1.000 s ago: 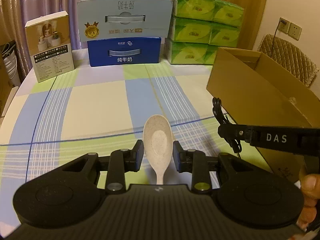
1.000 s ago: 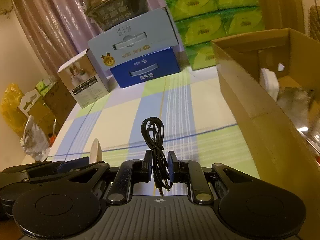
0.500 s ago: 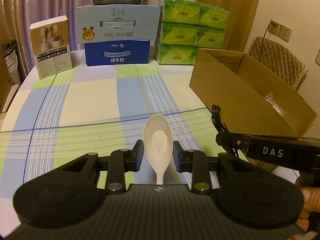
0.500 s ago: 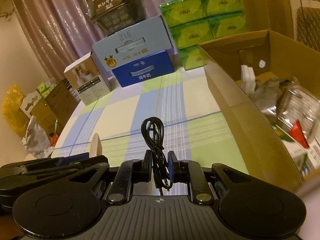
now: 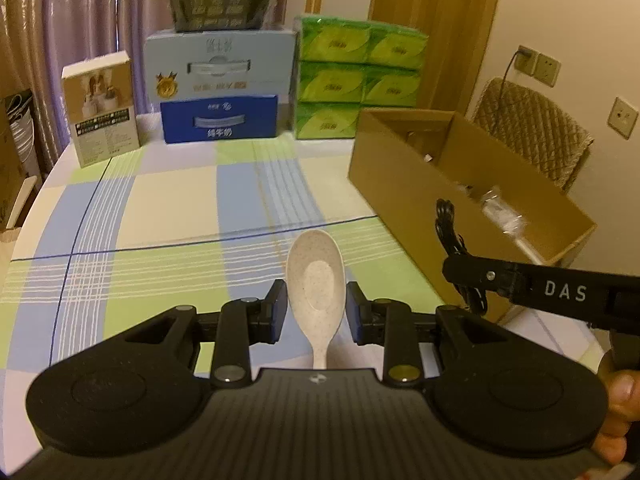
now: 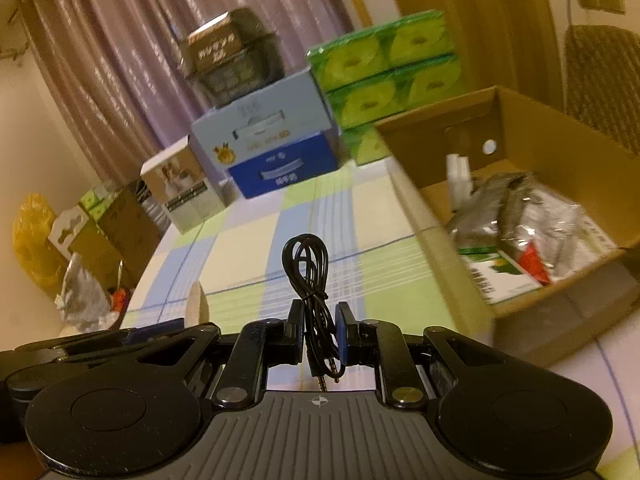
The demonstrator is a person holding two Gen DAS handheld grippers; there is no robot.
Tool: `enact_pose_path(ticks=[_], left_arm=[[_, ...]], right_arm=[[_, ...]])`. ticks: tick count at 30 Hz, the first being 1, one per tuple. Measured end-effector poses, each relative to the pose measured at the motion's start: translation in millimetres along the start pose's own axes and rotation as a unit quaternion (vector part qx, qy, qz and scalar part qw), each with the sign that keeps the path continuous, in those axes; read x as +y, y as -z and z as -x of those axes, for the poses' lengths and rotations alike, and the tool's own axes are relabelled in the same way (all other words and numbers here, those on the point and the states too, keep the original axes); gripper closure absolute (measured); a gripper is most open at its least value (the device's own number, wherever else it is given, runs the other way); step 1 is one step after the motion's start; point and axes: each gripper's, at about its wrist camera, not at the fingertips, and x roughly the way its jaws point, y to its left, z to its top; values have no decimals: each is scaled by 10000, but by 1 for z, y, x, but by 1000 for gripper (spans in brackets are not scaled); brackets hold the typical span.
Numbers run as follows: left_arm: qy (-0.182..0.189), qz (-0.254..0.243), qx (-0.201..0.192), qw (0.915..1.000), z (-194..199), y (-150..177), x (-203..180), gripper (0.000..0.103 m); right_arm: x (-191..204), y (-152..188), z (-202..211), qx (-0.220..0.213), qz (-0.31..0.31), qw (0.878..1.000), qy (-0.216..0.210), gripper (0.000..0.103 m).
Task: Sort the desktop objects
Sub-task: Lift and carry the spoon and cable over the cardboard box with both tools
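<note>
Above the worktop (image 5: pixel 168 208) we are lifting higher toward the box (image 6: pixel 568 312): our left claw (image 5: pixel 316 308) pinching the spoon (image 5: pixel 316 280), our right claw (image 6: pixel 318 332) pinching the cable (image 6: pixel 306 264).

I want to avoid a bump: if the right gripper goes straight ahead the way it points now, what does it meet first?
The right gripper, shut on the cable, points over bare tablecloth; the blue boxes probably come first. The cardboard box sits just right; depth is unclear.
</note>
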Motion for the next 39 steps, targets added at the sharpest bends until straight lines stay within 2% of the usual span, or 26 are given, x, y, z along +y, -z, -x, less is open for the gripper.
enact_pose_path(ticks=[10, 21, 29, 39], left_arm=[[442, -142, -308, 9984, 34, -22, -60, 77], [1140, -441, -395, 9917, 40, -39, -145, 77], [1376, -473, -326, 9888, 26, -54, -180, 77], [1359, -342, -130, 9900, -14, -69, -191, 77]], right_arm=[[-29, -11, 80, -504, -156, 9984, 220, 90], [-85, -26, 151, -987, -289, 9913, 825, 90], [-117, -34, 165, -1077, -314, 9885, 1010, 90], [-138, -56, 145, -1003, -206, 9891, 1054, 90]])
